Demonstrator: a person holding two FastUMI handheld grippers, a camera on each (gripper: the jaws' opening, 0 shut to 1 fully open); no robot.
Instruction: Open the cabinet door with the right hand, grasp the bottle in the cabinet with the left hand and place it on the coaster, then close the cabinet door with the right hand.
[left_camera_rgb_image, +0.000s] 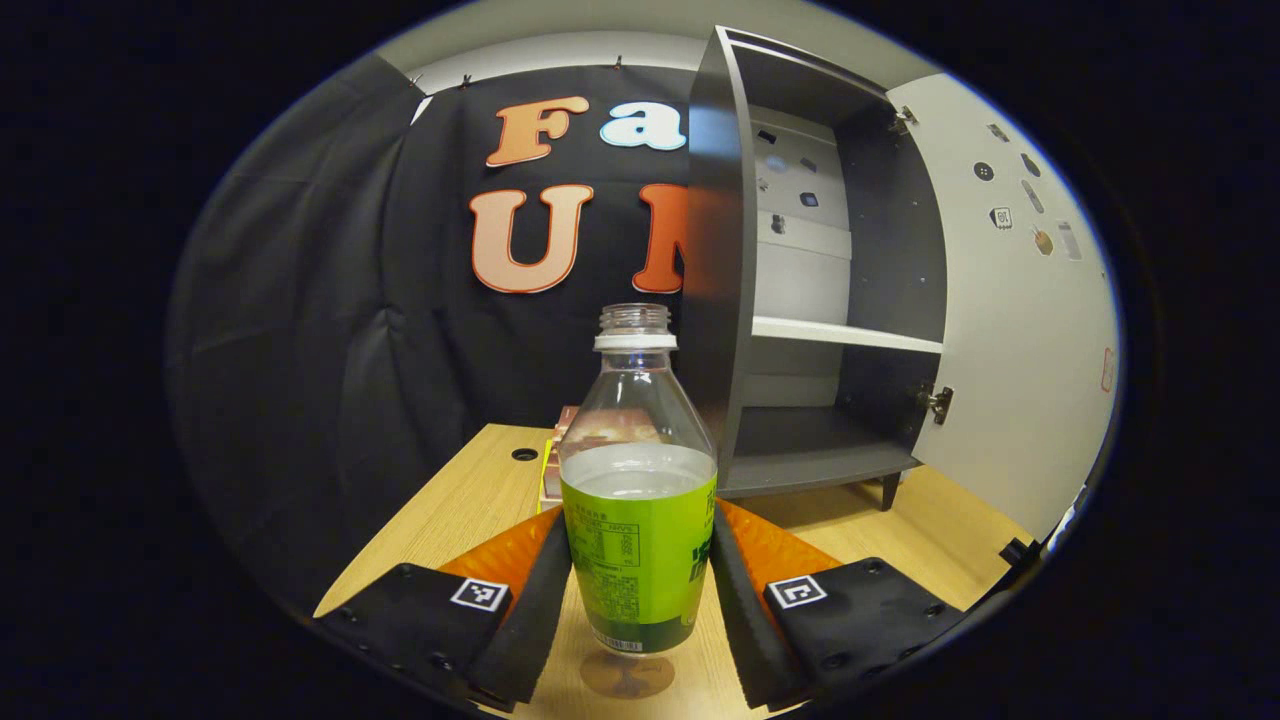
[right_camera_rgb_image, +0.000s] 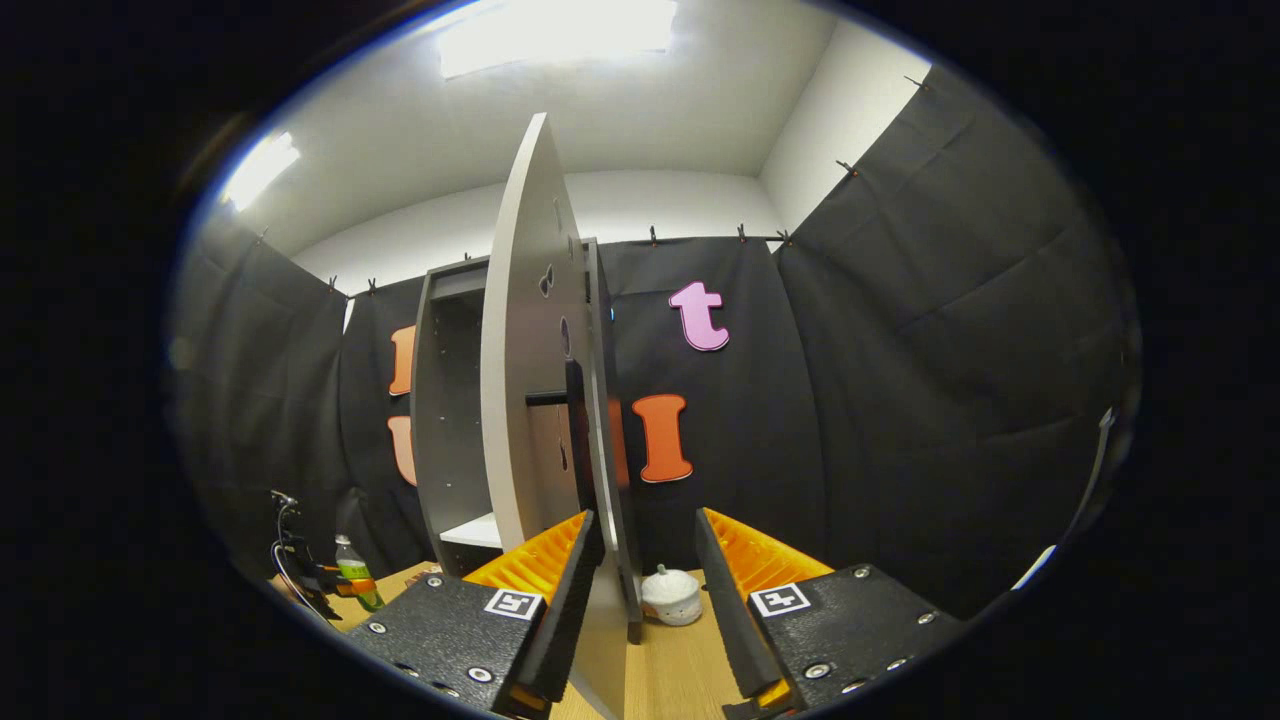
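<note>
A clear, uncapped bottle (left_camera_rgb_image: 637, 480) with a green label, half full, stands upright between my left gripper's fingers (left_camera_rgb_image: 545, 585). My left gripper (left_camera_rgb_image: 640, 600) is shut on its label. A round dark patch like a shadow lies on the wooden table (left_camera_rgb_image: 470, 510) just under the bottle's base. A flat pinkish pad (left_camera_rgb_image: 572, 425) lies behind the bottle, mostly hidden. The dark grey cabinet (left_camera_rgb_image: 715, 300) stands open with bare shelves. The edge of its white door (right_camera_rgb_image: 530, 400) sits between my right gripper's fingers, against the left one. My right gripper (right_camera_rgb_image: 645, 590) is open. Far left, the bottle (right_camera_rgb_image: 353, 580) shows again.
A white shelf (left_camera_rgb_image: 845, 335) crosses the cabinet's inside. The open door (left_camera_rgb_image: 1010, 330) swings out to the right of the cabinet. A small white lidded pot (right_camera_rgb_image: 672, 595) sits on the table behind the door. Black cloth walls close in the booth.
</note>
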